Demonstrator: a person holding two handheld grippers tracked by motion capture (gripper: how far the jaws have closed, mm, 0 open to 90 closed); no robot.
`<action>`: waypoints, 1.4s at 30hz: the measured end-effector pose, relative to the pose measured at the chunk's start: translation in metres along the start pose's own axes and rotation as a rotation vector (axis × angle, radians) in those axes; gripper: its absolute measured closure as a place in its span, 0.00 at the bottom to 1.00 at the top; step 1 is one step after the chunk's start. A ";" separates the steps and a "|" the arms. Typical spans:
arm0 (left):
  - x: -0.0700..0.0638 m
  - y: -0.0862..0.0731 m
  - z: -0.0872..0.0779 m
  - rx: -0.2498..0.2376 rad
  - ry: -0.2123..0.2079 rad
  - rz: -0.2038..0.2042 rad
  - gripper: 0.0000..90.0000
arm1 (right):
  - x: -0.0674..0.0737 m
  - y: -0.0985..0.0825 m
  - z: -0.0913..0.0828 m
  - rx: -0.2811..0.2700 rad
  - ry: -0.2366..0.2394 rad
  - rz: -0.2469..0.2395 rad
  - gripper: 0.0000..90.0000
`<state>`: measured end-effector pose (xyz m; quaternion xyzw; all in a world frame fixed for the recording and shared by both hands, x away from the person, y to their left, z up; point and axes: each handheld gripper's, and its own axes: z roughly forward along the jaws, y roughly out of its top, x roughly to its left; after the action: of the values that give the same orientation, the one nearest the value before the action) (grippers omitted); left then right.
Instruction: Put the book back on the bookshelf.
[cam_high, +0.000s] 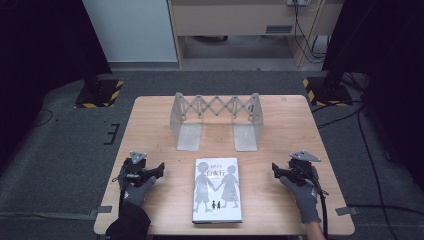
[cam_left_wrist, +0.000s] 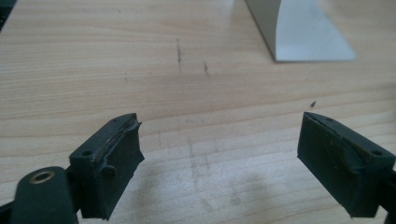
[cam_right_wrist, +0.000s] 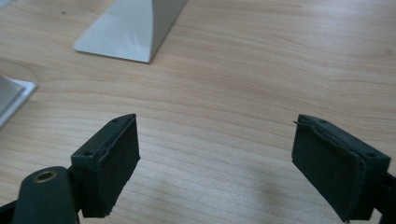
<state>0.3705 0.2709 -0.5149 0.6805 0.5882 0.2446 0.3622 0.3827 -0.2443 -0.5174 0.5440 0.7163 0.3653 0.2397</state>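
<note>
Nothing of the work looks begun, as far as I can judge: the book (cam_high: 217, 190) lies flat and shut on the tabletop (cam_high: 280, 135), cover up, and the folding book rack (cam_high: 216, 120) behind it stands with nothing in it. The likely job, going by how things are laid out, is to lift the book and stand it in the rack, so the grasp, the lift and the placing all remain. The left gripper (cam_high: 159, 170) rests on the tabletop just left of the book, the right gripper (cam_high: 274, 169) just right of it, each apart from the book and neither touching it. Both sets of jaws are spread wide with only bare wood between them, as the left gripper view (cam_left_wrist: 219, 140) and the right gripper view (cam_right_wrist: 215, 140) make plain. The book sits near the front edge, midway between the hands, its long sides running away from the person. Its cover is pale grey and white, with two grey child figures holding hands, a smaller pair below them, and a few dark characters at the top. It looks like a fairly thick volume with a clean, undamaged jacket. The rack is grey, with a scissor lattice across the back and two flat feet reaching toward the book.
</note>
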 end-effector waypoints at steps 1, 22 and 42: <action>0.000 0.001 -0.003 -0.015 -0.001 -0.007 0.15 | 0.001 0.001 -0.002 -0.006 0.013 0.003 0.18; -0.033 0.003 -0.019 -0.040 -0.105 0.047 0.17 | 0.035 0.017 -0.024 -0.064 0.169 -0.020 0.21; -0.071 -0.003 -0.017 -0.017 -0.201 0.114 0.11 | 0.080 0.021 -0.022 -0.075 0.275 -0.078 0.24</action>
<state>0.3423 0.2049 -0.4999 0.7306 0.5073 0.2004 0.4108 0.3558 -0.1709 -0.4829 0.4513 0.7488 0.4533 0.1736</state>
